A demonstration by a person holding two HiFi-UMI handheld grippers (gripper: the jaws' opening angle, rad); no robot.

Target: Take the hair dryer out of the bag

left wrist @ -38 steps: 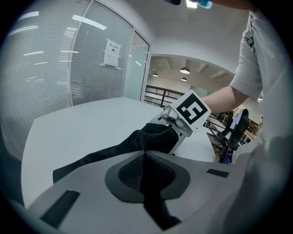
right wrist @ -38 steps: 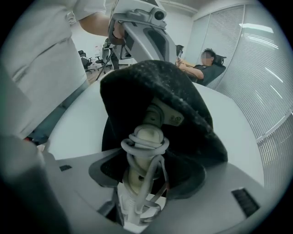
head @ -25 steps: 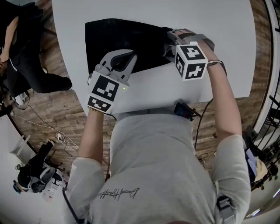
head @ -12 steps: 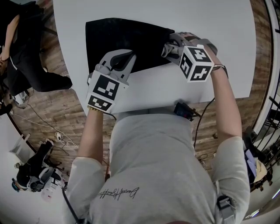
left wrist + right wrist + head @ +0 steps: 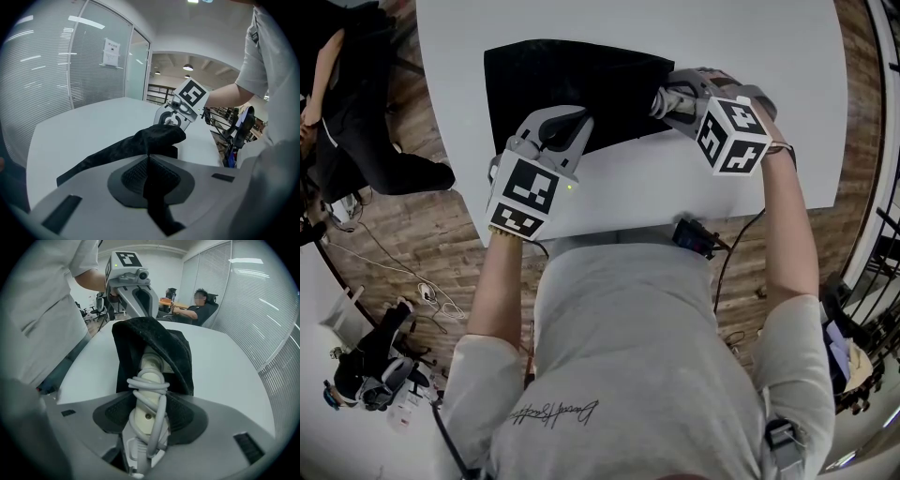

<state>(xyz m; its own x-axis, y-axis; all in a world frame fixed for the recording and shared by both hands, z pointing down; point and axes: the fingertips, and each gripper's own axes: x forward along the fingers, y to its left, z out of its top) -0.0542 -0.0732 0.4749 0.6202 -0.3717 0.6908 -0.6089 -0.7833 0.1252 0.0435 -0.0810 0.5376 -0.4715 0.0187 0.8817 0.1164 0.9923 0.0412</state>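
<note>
My right claw (image 5: pixel 150 405) has just been closing and now grips the hair dryer (image 5: pixel 151 373) by its cord-wrapped handle. In the head view it has shifted slightly right since a second ago. The dryer's head still sits inside the mouth of the black bag (image 5: pixel 572 80) on the desk (image 5: pixel 637 187). My left claw (image 5: pixel 149 159) is clenched on bag cloth, pinning it. I judge the pull-out is barely begun.

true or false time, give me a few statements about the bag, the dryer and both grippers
The jaws of the left gripper pinch the black fabric bag. True.
The white hair dryer lies wholly outside the bag. False: its far end is inside it.
The jaws of the right gripper are empty. False: they have just been closing and hold the dryer's cord-wrapped handle.
The bag lies on a white table. True.
</note>
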